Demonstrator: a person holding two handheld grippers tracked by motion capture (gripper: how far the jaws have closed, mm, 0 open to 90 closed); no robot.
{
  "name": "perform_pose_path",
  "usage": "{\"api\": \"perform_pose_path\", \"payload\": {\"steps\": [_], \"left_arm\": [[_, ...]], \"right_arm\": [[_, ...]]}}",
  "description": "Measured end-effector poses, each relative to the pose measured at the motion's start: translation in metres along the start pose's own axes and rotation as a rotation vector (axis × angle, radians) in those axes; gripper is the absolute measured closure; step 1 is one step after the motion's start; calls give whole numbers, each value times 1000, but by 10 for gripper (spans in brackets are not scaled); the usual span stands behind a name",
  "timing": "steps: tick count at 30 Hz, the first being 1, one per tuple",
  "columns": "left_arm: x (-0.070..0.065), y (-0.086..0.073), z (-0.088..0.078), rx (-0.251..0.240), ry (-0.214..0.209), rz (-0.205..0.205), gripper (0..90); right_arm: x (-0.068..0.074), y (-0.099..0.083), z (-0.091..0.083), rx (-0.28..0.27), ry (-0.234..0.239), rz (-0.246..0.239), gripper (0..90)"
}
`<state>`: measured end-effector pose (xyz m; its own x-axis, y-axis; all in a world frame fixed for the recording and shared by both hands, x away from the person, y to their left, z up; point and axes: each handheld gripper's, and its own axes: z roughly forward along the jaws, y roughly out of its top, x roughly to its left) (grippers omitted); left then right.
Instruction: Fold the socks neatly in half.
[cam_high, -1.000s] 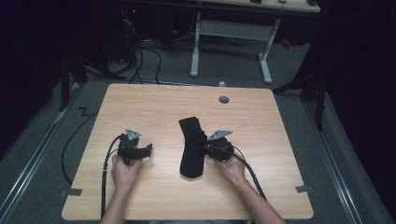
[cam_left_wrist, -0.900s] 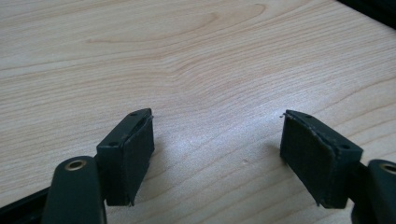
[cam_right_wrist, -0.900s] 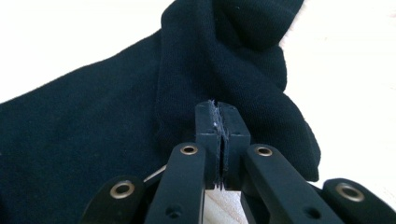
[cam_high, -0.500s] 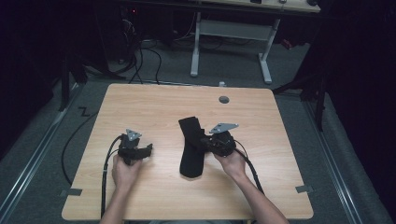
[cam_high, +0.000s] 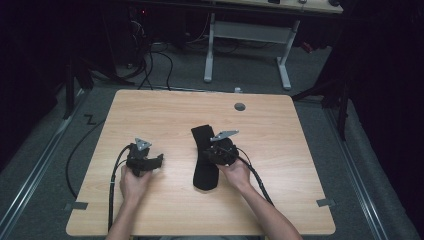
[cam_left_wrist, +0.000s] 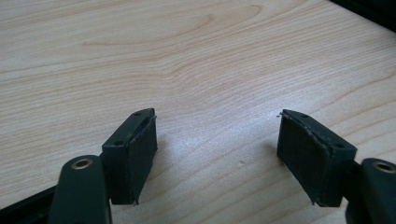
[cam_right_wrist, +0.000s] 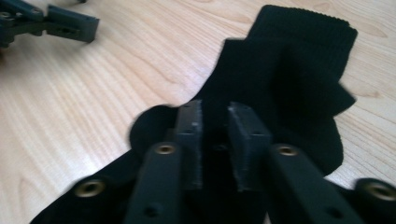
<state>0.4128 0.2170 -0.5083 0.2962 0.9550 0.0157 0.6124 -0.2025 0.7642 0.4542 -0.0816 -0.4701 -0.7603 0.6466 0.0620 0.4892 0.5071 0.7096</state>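
Two grippers low over table — left gripper (cam_left_wrist: 217, 154) gaping, right gripper (cam_right_wrist: 215, 140) just parting above sock (cam_right_wrist: 289, 79).

Bare tabletop (cam_high: 280, 150) all round, black sock (cam_high: 204, 172) mid-table, left claw (cam_high: 159, 160) beside it

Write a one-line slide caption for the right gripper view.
Right gripper, jaws slightly parted, poised above a black sock lying on the wooden table.

One black sock (cam_high: 205, 157) lies on one wooden table (cam_high: 290, 150), with two claws.
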Motion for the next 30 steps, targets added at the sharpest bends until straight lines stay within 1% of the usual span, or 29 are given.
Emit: {"api": "perform_pose_path", "payload": {"steps": [2, 4, 6, 7, 9, 11, 14, 15, 16, 17, 18, 19, 21, 23, 25, 27, 30], "left_arm": [[0, 0, 0, 0, 0, 2, 292], [0, 0, -1, 6, -4, 6, 292], [-3, 1, -2, 13, 1, 12, 291], [-5, 1, -3, 14, -1, 23, 288], [-12, 3, -7, 9, -17, 45, 283], [-22, 5, -12, -3, -46, 63, 282], [-40, 8, -16, -10, -97, 103, 278], [-40, 8, -16, -10, -97, 103, 277], [-53, 10, -16, -10, -128, 127, 273], [-59, 10, -15, -8, -138, 141, 270], [-59, 10, -15, -8, -138, 141, 266], [-69, 11, -12, -2, -151, 163, 263], [-76, 12, -6, 13, -142, 184, 264], [-81, 14, 0, 37, -143, 189, 260], [-88, 16, 2, 32, -153, 194, 259], [-94, 19, 2, 23, -165, 202, 260], [-104, 23, 2, 13, -182, 215, 260]], "right_arm": [[-3, -1, -4, -40, -12, 13, 690], [-3, -2, -16, -93, -22, 21, 685], [-1, -4, -30, -137, -36, 7, 701], [0, -6, -36, -152, -41, -7, 716], [3, -12, -45, -165, -32, -37, 757], [8, -19, -48, -154, -4, -54, 786], [15, -31, -44, -97, 32, -86, 807], [18, -34, -41, -78, 41, -97, 810], [19, -36, -38, -61, 43, -108, 812], [21, -37, -35, -49, 40, -112, 812], [21, -37, -35, -49, 40, -112, 812], [22, -38, -28, -31, 38, -111, 827], [20, -37, -23, -21, 23, -114, 844], [15, -35, -18, -24, 7, -97, 853], [11, -34, -15, -35, -2, -71, 858], [7, -33, -12, -40, -6, -57, 858], [4, -31, -7, -38, -21, -48, 857]]}}
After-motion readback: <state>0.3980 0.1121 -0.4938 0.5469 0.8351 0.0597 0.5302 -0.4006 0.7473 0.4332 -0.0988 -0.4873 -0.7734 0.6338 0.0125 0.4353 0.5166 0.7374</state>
